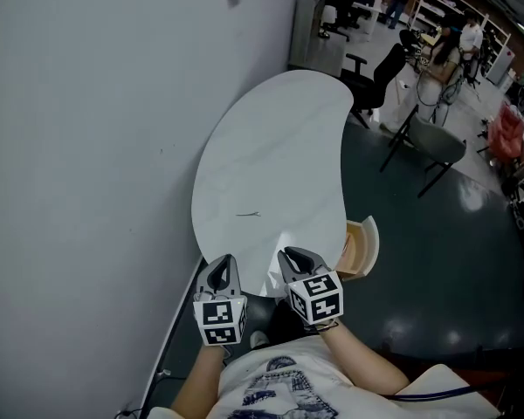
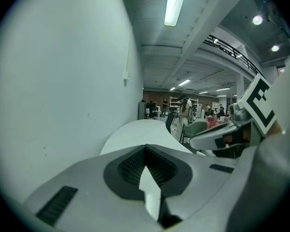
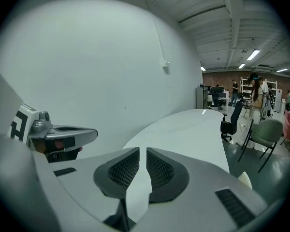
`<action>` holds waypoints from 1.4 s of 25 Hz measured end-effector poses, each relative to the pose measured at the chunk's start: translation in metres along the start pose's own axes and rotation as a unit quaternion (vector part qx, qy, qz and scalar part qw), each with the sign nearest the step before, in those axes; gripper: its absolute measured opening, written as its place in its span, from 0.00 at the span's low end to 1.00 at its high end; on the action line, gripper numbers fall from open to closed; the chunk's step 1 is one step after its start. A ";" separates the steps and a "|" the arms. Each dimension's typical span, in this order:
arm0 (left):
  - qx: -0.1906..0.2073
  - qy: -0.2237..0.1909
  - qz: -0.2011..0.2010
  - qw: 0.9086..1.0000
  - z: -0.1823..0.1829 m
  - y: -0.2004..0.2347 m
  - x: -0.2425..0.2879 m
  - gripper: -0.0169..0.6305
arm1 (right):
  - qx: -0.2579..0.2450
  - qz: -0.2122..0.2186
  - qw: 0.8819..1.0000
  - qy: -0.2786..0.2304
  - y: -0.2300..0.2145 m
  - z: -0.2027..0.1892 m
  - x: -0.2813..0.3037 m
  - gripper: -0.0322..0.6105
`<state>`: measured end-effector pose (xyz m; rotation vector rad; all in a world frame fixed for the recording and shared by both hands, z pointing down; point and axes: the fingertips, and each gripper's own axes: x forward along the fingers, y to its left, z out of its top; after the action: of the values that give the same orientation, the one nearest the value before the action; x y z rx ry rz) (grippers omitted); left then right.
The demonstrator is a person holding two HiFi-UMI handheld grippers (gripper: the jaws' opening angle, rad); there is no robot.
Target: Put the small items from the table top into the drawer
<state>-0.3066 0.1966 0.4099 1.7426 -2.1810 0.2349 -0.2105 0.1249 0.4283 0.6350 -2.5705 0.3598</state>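
The white curved table top (image 1: 279, 147) runs along the wall and is almost bare. One thin dark small item (image 1: 249, 214) lies on its near part. Under the table's near right edge a light wooden drawer (image 1: 362, 250) stands pulled out; I cannot see inside it. Both grippers hover side by side over the table's near end, pointing along it. The left gripper (image 1: 223, 260) (image 2: 145, 149) has its tips touching, with nothing held. The right gripper (image 1: 293, 253) (image 3: 143, 151) shows a narrow slit between its pads, with nothing in it.
A plain white wall (image 1: 87, 129) borders the table on the left. Past the table's right side are a dark floor, a grey chair (image 1: 437, 142) and a black office chair (image 1: 380, 77). Shelves and people are far at the back.
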 end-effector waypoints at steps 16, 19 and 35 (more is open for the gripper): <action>-0.032 0.042 0.069 0.996 -0.006 0.026 0.098 0.06 | -0.038 0.080 0.994 0.060 -0.052 0.009 0.103 0.14; -0.042 0.046 0.090 0.994 -0.009 0.032 0.110 0.06 | -0.051 0.103 0.991 0.067 -0.057 0.012 0.121 0.14; -0.119 0.075 0.188 0.972 -0.059 0.067 0.137 0.06 | -0.159 0.224 0.950 0.146 -0.049 -0.022 0.211 0.15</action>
<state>-0.3879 0.1072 0.5193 1.1401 -2.3020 0.1804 -0.3439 0.0120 0.5589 -0.1182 -2.3870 0.1584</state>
